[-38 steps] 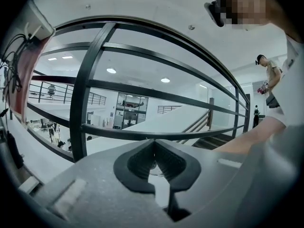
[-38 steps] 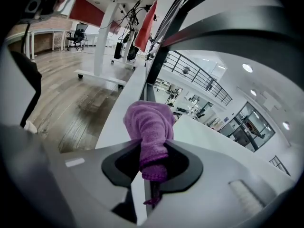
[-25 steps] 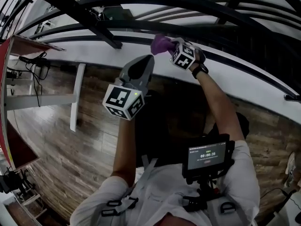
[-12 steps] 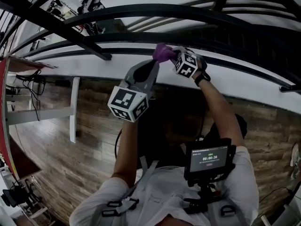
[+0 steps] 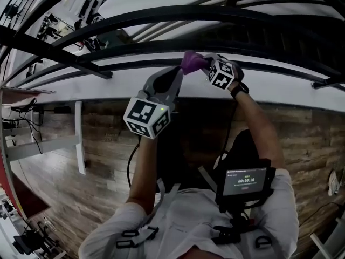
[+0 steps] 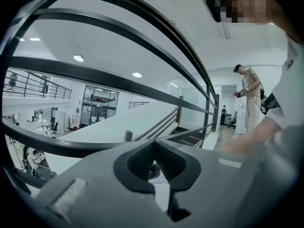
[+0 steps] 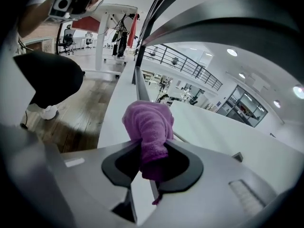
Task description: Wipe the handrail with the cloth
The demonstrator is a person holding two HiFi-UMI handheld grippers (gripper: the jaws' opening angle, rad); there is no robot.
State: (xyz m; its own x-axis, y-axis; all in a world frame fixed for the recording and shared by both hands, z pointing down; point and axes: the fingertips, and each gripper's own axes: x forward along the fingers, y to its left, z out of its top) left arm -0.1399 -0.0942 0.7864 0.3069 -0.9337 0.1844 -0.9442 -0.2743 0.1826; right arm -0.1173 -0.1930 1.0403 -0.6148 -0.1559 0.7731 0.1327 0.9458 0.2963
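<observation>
Nearest me is the chest-mounted screen (image 5: pixel 245 181) on the operator's harness, with both forearms reaching up and away over the wooden floor (image 5: pixel 81 177). The left gripper (image 5: pixel 173 73) is raised toward the railing. In its own view the left gripper (image 6: pixel 154 147) has its jaws closed tip to tip and grips nothing, and a dark rail bar (image 6: pixel 47 144) crosses just past them. Just beside it, to its right, the right gripper (image 5: pixel 204 63) has its jaws clamped on the purple cloth (image 5: pixel 191 63). In the right gripper view the cloth (image 7: pixel 149 122) bunches up out of the right gripper (image 7: pixel 152 158), with a short tail hanging below the jaws. From the head view the cloth sits up against the dark handrail (image 5: pixel 140 50), above the white ledge (image 5: pixel 280 90) at the floor's far edge. I can't tell if it's pressed on or only touching. Further dark rails (image 5: pixel 161 15) curve beyond that. Far off in the left gripper view another person (image 6: pixel 249 96) stands by the railing's end.
</observation>
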